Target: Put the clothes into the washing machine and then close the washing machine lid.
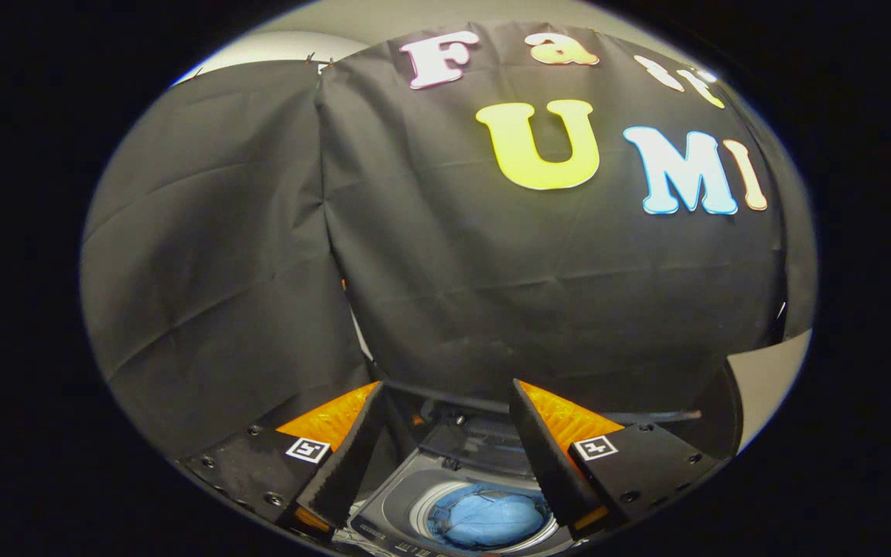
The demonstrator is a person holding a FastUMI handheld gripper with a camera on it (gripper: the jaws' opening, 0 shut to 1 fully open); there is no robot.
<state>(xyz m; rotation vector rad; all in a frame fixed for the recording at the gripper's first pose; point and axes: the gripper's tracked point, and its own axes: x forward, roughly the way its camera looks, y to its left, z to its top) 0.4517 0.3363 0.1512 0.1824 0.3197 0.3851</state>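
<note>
A small grey washing machine (395, 503) sits below and between my fingers, seen from above. Its round drum holds a bundle of blue clothes (488, 518). The dark lid (476, 441) stands raised at the back of the machine, just beyond the drum. My gripper (445, 391) hovers well above the machine, open, with nothing between its fingers. The fingertips point toward the booth wall, above the lid's top edge.
Black cloth of the booth wall (492, 278) hangs close ahead and to the left, with a seam between two panels. A strip of pale surface (766, 379) shows to the right of the machine.
</note>
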